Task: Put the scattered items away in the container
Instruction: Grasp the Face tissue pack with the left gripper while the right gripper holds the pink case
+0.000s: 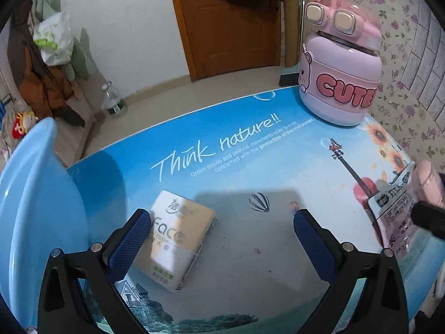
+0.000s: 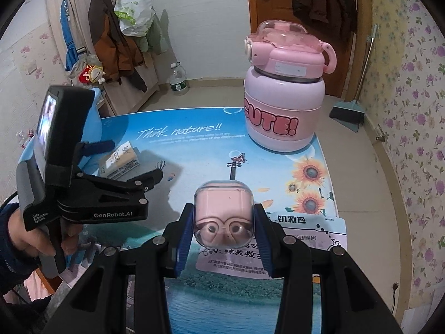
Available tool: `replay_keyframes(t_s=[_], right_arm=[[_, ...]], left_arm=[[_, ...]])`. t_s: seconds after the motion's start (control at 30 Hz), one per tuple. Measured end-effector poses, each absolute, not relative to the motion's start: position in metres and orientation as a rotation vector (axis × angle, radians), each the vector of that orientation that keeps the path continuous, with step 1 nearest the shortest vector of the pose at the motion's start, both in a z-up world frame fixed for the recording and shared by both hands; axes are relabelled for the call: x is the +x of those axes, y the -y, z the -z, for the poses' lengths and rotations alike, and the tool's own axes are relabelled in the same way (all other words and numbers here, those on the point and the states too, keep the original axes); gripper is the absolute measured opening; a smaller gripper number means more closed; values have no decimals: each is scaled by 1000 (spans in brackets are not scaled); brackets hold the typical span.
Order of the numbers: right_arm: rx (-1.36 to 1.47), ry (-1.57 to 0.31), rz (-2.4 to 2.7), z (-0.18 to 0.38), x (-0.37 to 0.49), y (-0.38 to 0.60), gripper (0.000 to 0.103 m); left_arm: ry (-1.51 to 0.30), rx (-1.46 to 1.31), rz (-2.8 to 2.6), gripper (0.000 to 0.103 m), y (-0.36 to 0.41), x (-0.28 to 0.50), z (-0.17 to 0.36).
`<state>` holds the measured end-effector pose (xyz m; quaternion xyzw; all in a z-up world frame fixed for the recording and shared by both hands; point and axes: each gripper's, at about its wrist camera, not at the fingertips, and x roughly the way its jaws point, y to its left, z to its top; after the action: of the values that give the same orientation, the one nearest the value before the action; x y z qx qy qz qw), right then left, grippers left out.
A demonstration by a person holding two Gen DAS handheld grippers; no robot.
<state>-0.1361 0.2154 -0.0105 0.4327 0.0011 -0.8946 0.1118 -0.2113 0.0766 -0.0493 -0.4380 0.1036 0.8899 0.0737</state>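
- Holding a pink earbud case (image 2: 224, 217) in the right tongs (image 2: 224, 222): jaws part-closed, blue pads pressed on its two sides, case raised over a printed packet (image 2: 314, 239) on the surface (image 2: 194, 150).
- Hovering over the tissue pack (image 1: 178, 239): left tongs (image 1: 222, 222), jaws wide apart, nothing between the pads.
- Lying flat on the surface: tissue pack, just beside the left pad (image 1: 133, 239) and partly under it, off to the left of the gap rather than centred; long axis running from near-left to far-right across the tongs' view, skewed to the jaw line.
- Standing at the far left edge: blue container (image 1: 33, 194), close to the tissue pack and to the left tongs, well apart from the right tongs.
- Standing at the far right corner: pink "CUTE" bottle (image 1: 339, 83), upright.
- Judged nearer for the tissue pack: left hand (image 2: 30, 236); likely needing a shift left and a slight roll to square the pads across the pack's short sides.
- Judged pending: carrying the earbud case across to the container.
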Motion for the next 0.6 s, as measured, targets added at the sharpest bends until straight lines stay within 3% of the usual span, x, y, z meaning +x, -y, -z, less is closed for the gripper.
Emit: replay_keyframes(t_s=[0.6], right_arm=[[1257,3,2634,7,-134,-214,43]], left_arm=[[-285,-1252,-2621,103,-88,-195,40]])
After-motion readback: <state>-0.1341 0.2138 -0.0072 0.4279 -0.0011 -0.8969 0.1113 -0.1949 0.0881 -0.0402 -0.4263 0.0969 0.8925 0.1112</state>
